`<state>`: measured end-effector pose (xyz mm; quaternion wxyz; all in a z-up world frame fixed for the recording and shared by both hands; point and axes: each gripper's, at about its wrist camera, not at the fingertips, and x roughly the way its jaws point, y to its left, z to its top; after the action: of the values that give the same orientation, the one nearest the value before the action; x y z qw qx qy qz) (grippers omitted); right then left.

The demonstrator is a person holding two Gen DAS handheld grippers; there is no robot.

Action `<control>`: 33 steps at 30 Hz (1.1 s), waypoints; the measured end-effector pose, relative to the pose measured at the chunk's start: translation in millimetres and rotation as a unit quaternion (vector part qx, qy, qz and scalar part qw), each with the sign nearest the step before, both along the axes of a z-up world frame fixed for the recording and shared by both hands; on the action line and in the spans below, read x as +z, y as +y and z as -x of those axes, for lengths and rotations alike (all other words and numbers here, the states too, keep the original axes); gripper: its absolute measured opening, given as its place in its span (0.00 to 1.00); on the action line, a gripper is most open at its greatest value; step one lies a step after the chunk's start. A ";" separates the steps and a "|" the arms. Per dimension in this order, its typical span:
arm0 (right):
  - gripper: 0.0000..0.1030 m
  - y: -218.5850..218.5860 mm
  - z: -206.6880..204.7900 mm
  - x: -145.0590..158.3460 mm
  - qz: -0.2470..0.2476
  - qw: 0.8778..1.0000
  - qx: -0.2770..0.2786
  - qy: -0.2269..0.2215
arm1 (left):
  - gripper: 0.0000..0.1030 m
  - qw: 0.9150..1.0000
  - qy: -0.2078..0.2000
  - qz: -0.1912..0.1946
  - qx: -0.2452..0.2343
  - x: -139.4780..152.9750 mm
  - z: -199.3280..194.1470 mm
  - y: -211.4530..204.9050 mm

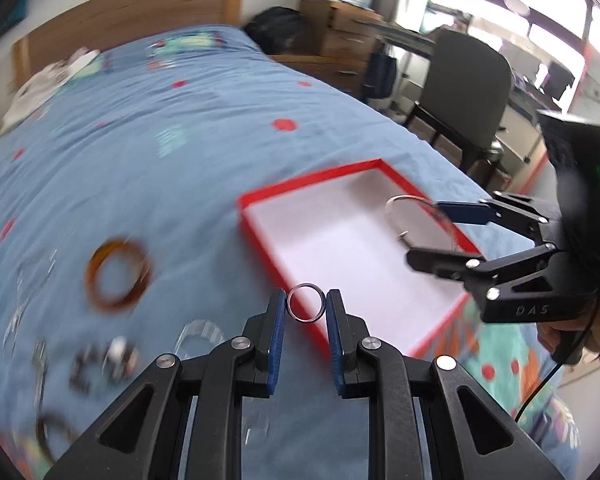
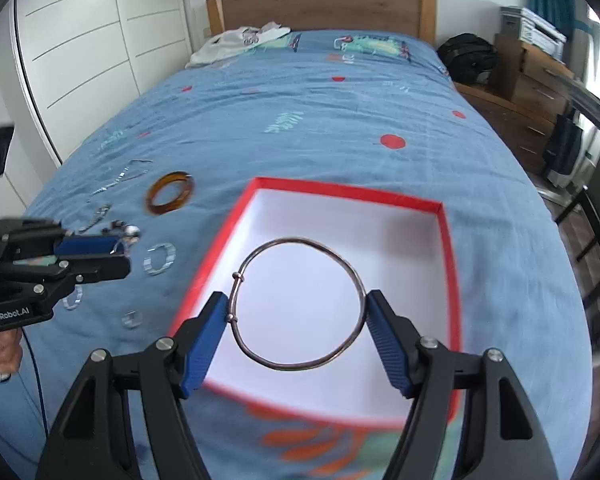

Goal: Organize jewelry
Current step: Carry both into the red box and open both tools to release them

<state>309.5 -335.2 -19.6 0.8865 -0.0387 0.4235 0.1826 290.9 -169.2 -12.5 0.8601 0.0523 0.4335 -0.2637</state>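
Small silver ring [image 1: 305, 303]: pinched edge-on between the blue pads of the left tongs [image 1: 305, 308], held in the air over the near left rim of the red box [image 1: 260, 196]. Thin silver bangle [image 2: 300, 304]: clamped across its width by the right tongs [image 2: 296, 312], suspended above the white interior of the same box [image 2: 446, 240]; whether it touches the box floor cannot be told.

The box lies open on the blue bedspread [image 2: 300, 120], nothing visible resting inside.

Remaining jewelry sits on the bedspread left of the box: an amber bangle [image 2: 171, 198], a clear open bracelet [image 2: 160, 258] nearer, small clear rings [image 2: 132, 319], and a loose cluster of chains [image 2: 116, 182] farther left. In the left wrist view these items are blurred.
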 end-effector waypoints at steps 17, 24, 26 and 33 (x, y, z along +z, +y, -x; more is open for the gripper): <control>0.67 -16.9 -107.1 -48.1 0.106 0.976 0.179 0.064 | 0.19 0.983 0.035 -0.117 -0.135 -63.5 -93.4 -71.9; 0.67 -12.2 -112.9 -67.7 0.126 0.963 0.222 0.091 | 0.21 0.982 0.041 -0.110 -0.149 -71.6 -104.2 -71.5; 0.67 -13.6 -112.9 -69.8 0.123 0.962 0.225 0.090 | 0.22 0.983 0.044 -0.104 -0.145 -73.4 -106.4 -70.5; 0.68 -13.4 -109.6 -69.3 0.122 0.964 0.222 0.076 | 0.24 0.985 0.030 -0.101 -0.137 -71.1 -101.0 -68.9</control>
<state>419.2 -348.6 -88.8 0.7775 -0.2257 0.4892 0.3243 391.9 -238.1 -83.6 0.7928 0.1895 0.4723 -0.3354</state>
